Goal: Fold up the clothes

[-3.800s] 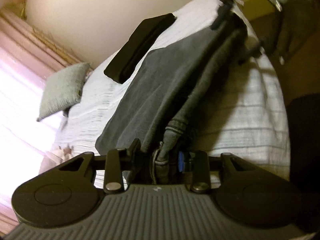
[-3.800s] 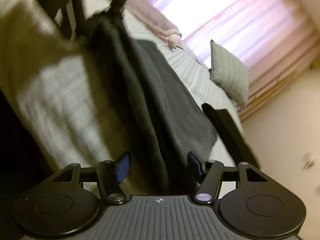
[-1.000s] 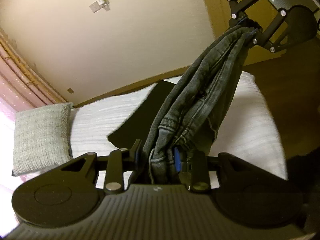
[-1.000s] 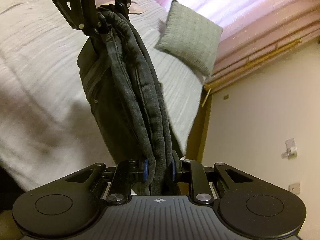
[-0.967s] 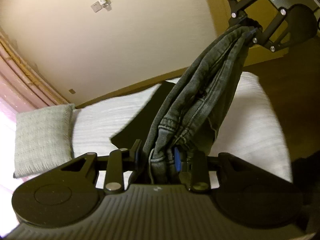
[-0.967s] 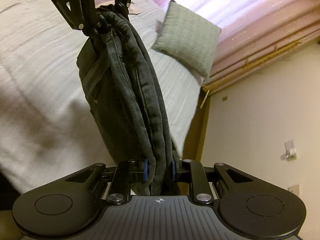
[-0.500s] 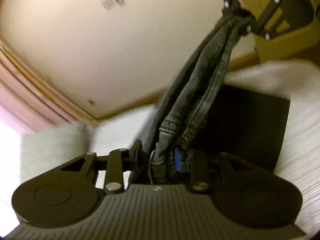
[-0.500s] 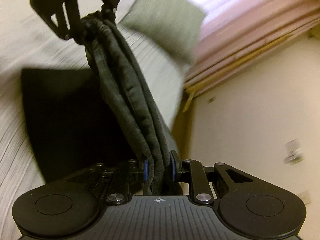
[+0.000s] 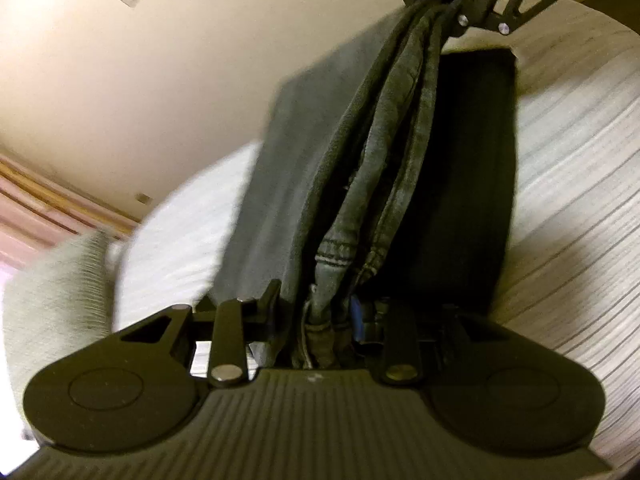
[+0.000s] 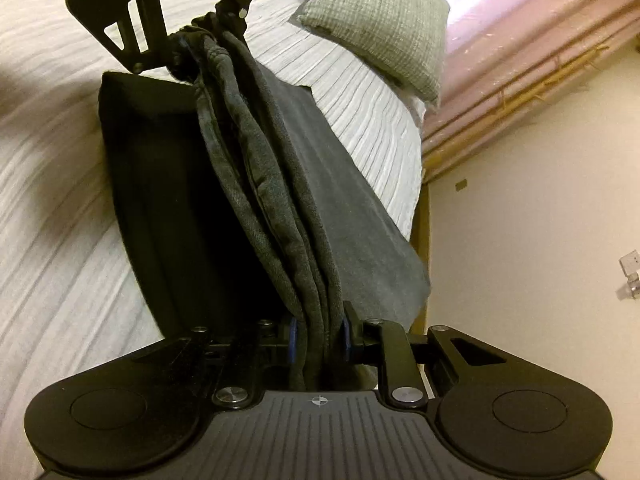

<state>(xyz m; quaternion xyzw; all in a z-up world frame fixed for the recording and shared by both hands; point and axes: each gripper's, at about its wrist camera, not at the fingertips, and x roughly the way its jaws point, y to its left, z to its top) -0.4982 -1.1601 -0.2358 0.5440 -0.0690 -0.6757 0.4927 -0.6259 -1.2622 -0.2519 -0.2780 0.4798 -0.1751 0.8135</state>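
2 tools, left tool (image 9: 320, 312) and right tool (image 10: 318, 340), level, clamping jeans (image 10: 256, 168).

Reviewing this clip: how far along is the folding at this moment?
Done: a folded black garment already lies on the bed. The grey jeans look gathered lengthwise into several layers. In hand: the left gripper and right gripper each clamp one end, holding the jeans stretched above the black garment. Left: lower the jeans, release them, and probably set them down as a stack.

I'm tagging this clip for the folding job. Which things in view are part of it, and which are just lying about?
In the job:
grey jeans
left gripper
right gripper
black folded garment
bed

Lying about:
green cushion
curtain
wall fitting
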